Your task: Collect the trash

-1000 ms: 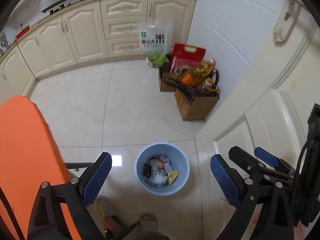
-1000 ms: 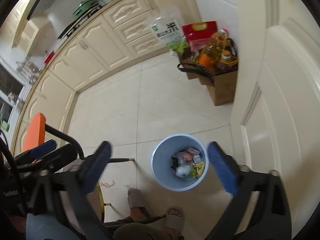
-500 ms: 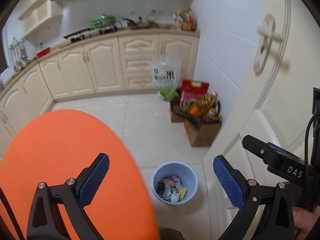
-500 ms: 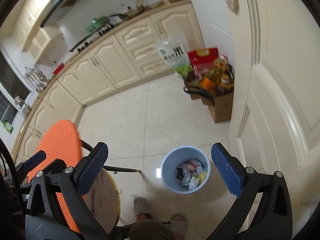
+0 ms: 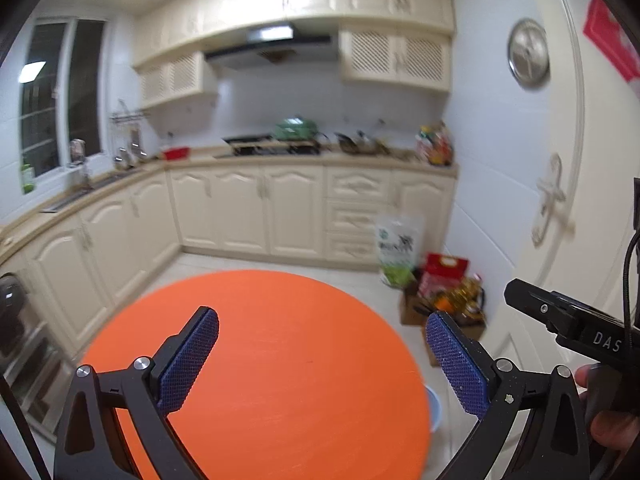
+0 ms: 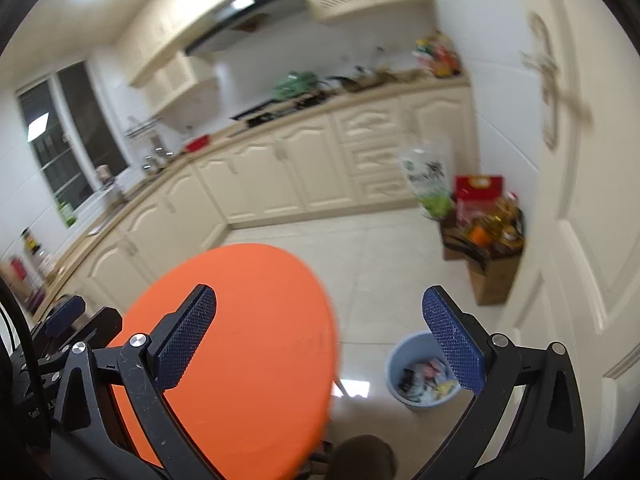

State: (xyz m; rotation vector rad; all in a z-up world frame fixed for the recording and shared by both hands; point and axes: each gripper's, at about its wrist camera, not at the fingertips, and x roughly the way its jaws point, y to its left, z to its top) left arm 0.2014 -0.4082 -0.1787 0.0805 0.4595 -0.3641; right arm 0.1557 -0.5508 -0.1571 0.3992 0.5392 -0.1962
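Both grippers — left point(image 5: 322, 360), right point(image 6: 319, 338) — fingers wide apart, empty, above orange table point(image 5: 280, 360), trash-filled bin point(image 6: 420, 372) beside it.

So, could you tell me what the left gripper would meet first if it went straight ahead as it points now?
Probably the orange tabletop: the left gripper, open and empty, points over it at a shallow downward angle. Depth is unclear, so it might clear the far edge.

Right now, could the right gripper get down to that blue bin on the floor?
Probably yes. The right gripper is open and empty, and the bin sits uncovered on the floor beside the orange table, not under it.
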